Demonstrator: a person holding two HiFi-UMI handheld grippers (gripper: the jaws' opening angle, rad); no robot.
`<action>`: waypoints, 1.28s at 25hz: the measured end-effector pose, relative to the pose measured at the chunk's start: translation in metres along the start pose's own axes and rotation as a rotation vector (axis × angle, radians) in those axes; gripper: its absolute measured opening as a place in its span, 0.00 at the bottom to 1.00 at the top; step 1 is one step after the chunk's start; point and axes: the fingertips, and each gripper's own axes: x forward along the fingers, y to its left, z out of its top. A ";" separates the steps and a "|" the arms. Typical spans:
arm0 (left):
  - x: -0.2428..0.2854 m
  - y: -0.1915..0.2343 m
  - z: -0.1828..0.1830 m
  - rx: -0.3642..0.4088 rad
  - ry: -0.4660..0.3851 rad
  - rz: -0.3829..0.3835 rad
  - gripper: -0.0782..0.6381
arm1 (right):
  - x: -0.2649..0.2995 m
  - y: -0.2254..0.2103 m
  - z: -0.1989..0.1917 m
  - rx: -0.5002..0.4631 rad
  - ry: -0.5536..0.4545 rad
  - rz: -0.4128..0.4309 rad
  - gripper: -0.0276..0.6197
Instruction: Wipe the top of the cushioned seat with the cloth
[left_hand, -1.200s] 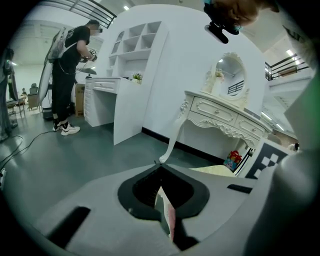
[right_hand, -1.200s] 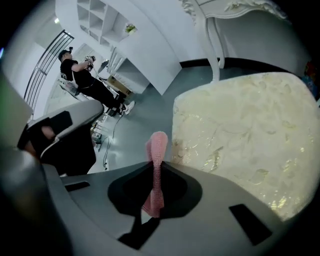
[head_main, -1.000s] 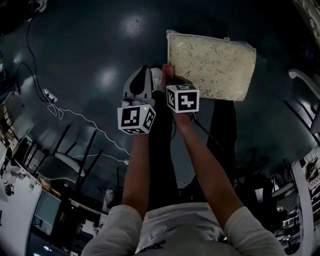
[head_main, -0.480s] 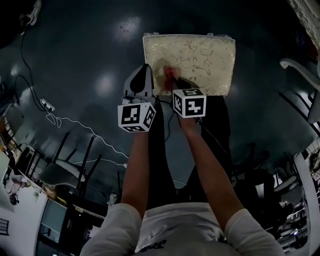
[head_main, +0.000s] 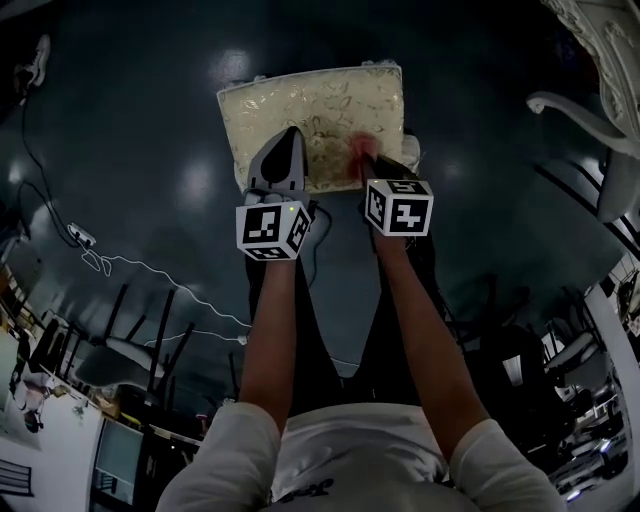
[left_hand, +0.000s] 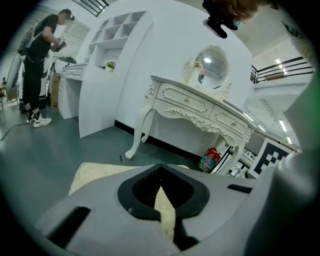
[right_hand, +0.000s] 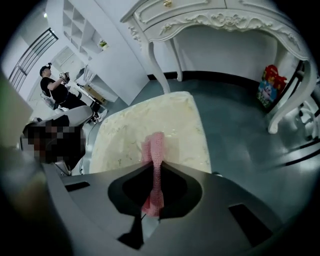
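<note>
The cream patterned seat cushion (head_main: 310, 115) lies low over the dark floor in front of me. My right gripper (head_main: 366, 165) is shut on a pink cloth (head_main: 359, 150), which rests on the cushion's near right part. In the right gripper view the cloth (right_hand: 154, 147) runs out from the gripper (right_hand: 156, 170) onto the cushion (right_hand: 122, 135). My left gripper (head_main: 281, 165) hovers over the cushion's near edge, left of the cloth. Its jaws are closed with nothing between them (left_hand: 161, 174); only a sliver of cushion (left_hand: 95, 172) shows past them.
A white ornate dressing table (left_hand: 200, 102) with an oval mirror (left_hand: 212, 65) stands beyond the cushion; its legs (right_hand: 160, 70) are close by. A white chair (head_main: 600, 110) is at right. A cable (head_main: 130, 268) trails on the floor at left. A person (left_hand: 37, 65) stands far off.
The right gripper has dragged the pink cloth from the cushion's near left corner across to its near right part. The left gripper now hangs over the cushion's near edge.
</note>
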 end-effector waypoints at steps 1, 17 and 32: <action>0.004 -0.008 -0.001 0.001 0.001 -0.007 0.13 | -0.005 -0.011 0.001 0.006 -0.008 -0.009 0.08; -0.002 -0.009 -0.004 0.022 0.020 -0.012 0.13 | -0.020 -0.098 -0.001 0.141 -0.041 -0.127 0.08; -0.100 0.151 0.019 0.022 0.009 0.153 0.13 | 0.054 0.220 -0.037 -0.060 0.031 0.273 0.08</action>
